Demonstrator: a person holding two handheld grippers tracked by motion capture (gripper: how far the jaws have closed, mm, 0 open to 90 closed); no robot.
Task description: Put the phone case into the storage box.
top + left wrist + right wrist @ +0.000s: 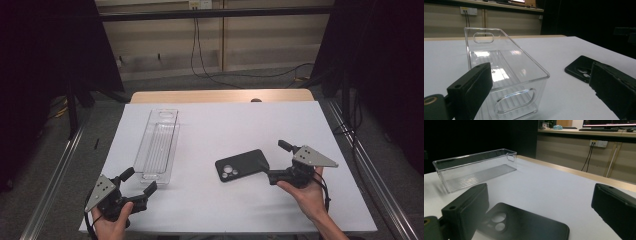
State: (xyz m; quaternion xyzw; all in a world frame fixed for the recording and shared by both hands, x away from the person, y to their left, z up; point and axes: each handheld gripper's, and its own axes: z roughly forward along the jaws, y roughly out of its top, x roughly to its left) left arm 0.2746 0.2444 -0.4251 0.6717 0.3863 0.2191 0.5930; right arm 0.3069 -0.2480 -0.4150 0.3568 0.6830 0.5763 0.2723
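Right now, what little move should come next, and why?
Probably ease the right gripper forward so its open jaws straddle the phone case. The case lies flat just ahead of it, ungripped, while the clear bin stands empty by the open left gripper.
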